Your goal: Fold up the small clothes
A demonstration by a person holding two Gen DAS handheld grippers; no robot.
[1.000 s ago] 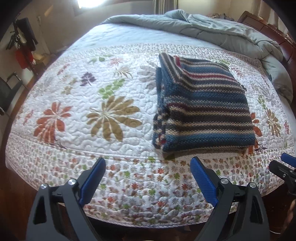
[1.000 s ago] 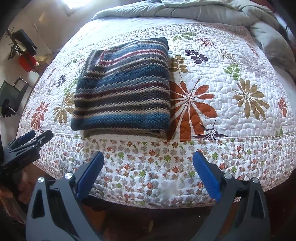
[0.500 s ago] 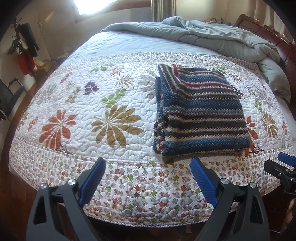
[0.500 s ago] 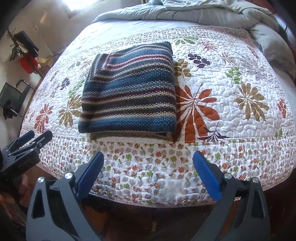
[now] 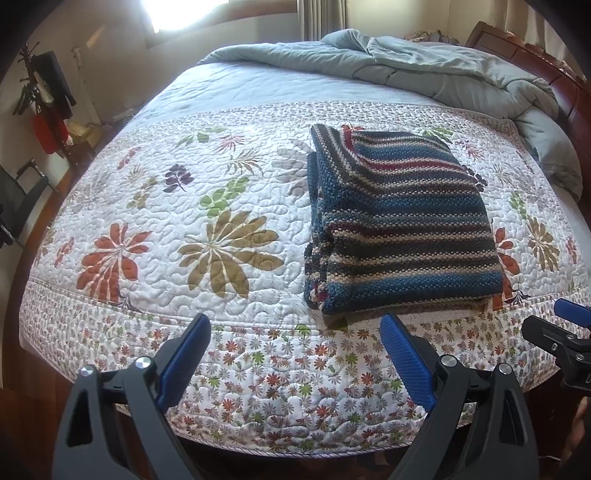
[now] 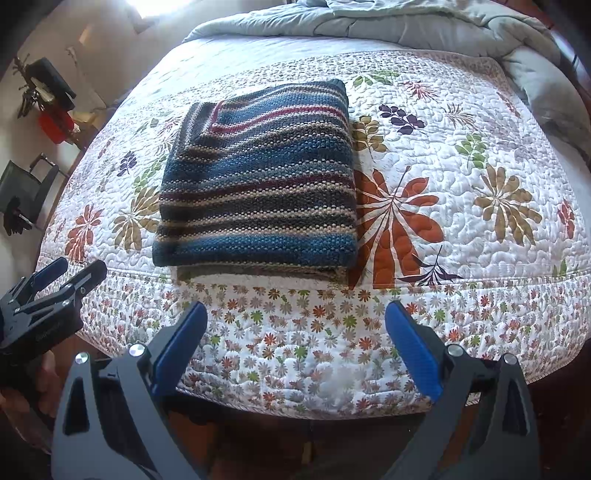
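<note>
Sweater (image 5: 399, 225) (knitted, striped) folded square

- Your right tongs (image 6: 295, 332) are hanging with their blue pads spread wide, gripping nothing, just off the near edge of the bed (image 6: 314, 387).
- The striped knit garment (image 6: 258, 184) is lying folded into a thick rectangle on the floral quilt (image 6: 461, 221), close to the near border, well clear of both pads.
- Your left tongs (image 6: 70, 277) are poking in at the lower left, also apart from the garment; how wide they are gaping cannot be told from here.
- A grey comforter (image 6: 406, 22) is lying bunched at the far end of the bed.
- A black chair (image 6: 26, 188) is standing on the floor at the left.
</note>
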